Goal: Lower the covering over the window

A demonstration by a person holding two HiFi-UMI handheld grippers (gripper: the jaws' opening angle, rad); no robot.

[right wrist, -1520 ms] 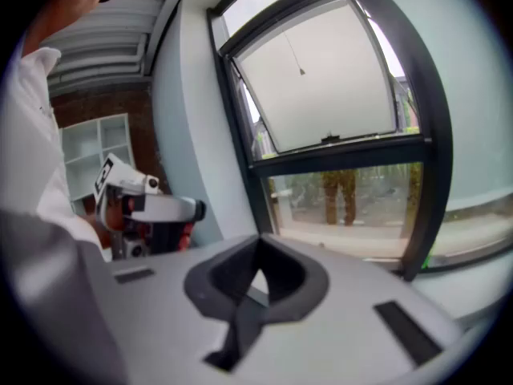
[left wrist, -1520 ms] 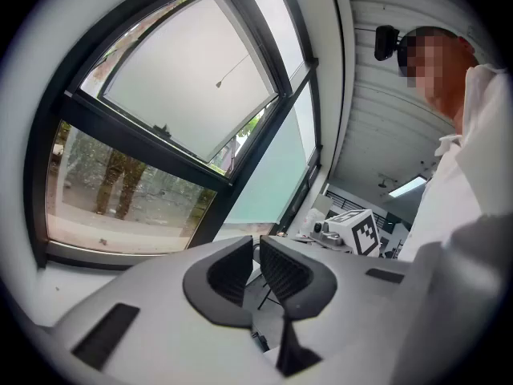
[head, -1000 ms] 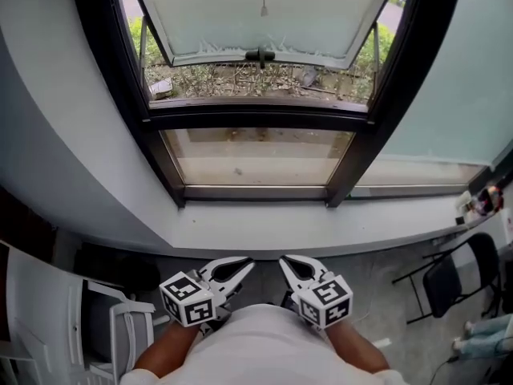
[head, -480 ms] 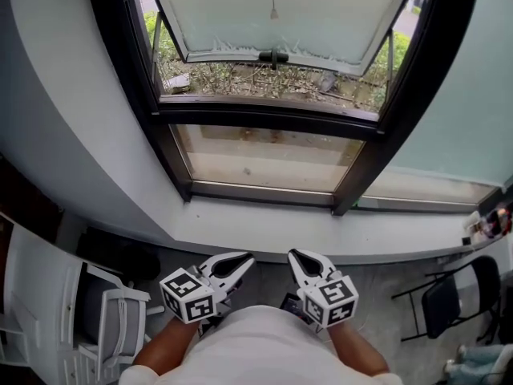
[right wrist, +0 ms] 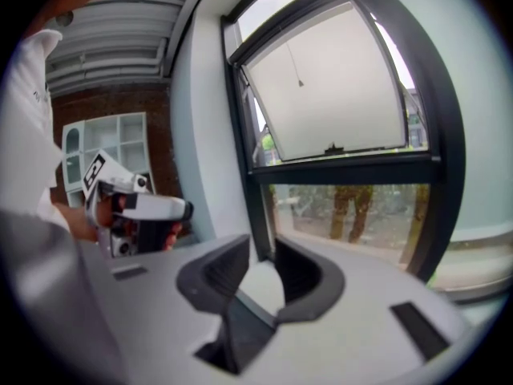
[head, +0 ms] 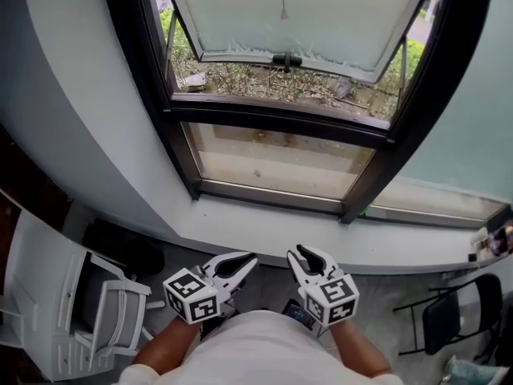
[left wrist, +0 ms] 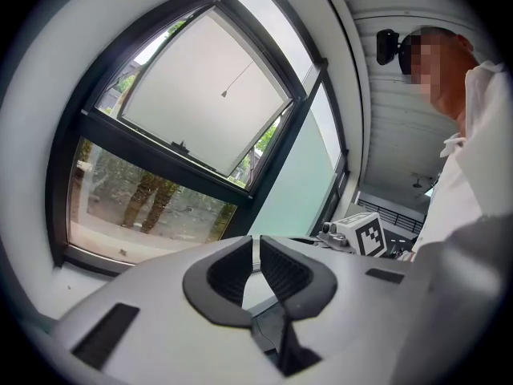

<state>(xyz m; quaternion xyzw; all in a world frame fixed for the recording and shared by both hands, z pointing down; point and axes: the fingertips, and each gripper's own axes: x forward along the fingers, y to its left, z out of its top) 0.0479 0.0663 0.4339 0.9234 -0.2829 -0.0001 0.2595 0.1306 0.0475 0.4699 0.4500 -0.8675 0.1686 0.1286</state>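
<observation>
Two claws sit low, left claw [head: 250,258] pinched closed on nothing, right claw [head: 309,253] just spreading and empty, so we should reach up slowly for the cord [head: 284,0] hanging high by the window [head: 264,112].

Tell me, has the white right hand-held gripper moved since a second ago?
Yes: the white right hand-held gripper has edged slightly toward the white window sill; its jaws have just been opening, nothing between them.
</observation>
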